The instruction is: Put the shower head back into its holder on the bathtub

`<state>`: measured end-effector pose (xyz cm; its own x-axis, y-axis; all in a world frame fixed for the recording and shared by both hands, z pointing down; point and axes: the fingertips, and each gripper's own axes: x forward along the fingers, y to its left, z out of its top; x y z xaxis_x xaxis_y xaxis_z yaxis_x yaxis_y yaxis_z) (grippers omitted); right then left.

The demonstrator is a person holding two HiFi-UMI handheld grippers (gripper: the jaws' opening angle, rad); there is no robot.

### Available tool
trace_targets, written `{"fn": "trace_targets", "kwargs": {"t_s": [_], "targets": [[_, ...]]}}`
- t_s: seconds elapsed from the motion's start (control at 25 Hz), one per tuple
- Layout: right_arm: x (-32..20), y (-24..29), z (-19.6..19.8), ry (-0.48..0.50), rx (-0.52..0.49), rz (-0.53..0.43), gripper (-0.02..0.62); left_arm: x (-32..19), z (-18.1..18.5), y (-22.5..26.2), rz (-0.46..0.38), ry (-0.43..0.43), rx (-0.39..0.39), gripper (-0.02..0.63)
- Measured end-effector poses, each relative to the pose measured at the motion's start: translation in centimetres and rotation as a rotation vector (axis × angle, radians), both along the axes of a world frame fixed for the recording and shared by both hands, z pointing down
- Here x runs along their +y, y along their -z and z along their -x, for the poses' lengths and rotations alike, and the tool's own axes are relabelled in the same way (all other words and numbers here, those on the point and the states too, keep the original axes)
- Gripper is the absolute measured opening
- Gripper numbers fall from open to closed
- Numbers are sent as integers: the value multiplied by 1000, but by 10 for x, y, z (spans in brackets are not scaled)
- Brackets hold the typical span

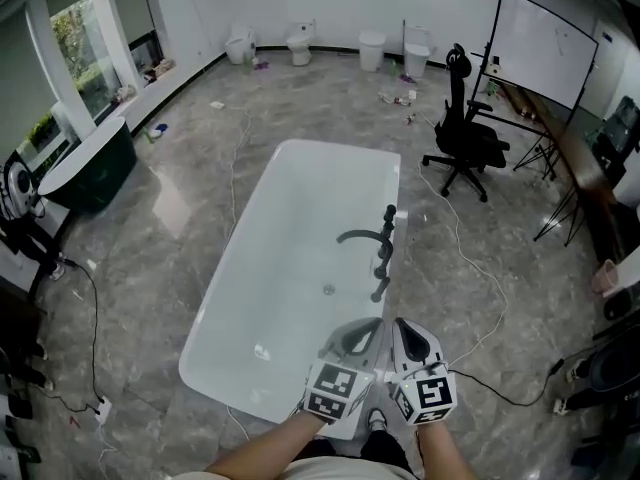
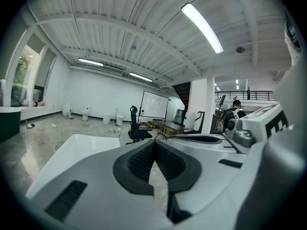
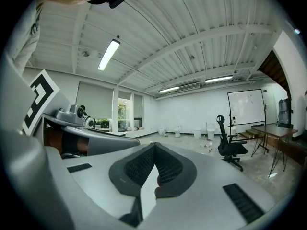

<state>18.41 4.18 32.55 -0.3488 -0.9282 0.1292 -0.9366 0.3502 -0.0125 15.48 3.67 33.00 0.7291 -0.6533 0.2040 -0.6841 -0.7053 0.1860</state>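
Observation:
A white bathtub (image 1: 250,368) stands lengthwise in the middle of the grey floor. On its right rim is a dark tap set (image 1: 385,238), with a curved spout over the basin and a few upright pieces along the rim. At this size I cannot tell which piece is the shower head. Both grippers are side by side at the tub's near right corner, raised and pointing roughly level across the room. The left gripper (image 1: 372,326) (image 2: 154,143) is shut with nothing between its pads. Close on its right, the right gripper (image 1: 400,326) (image 3: 154,145) is also shut and holds nothing.
A black office chair (image 1: 462,133) stands right of the tub, with a whiteboard (image 1: 545,43) and a long desk (image 1: 580,158) beyond. White toilets (image 1: 300,40) line the far wall. A dark green tub (image 1: 90,168) sits at left. Cables (image 1: 470,258) trail across the floor.

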Motion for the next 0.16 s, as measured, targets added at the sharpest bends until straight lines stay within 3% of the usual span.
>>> {"fn": "trace_targets", "kwargs": {"t_s": [0.16], "targets": [[14,8,4,44,36,-9,12,14,-1,5,-6,38,16,4]]}}
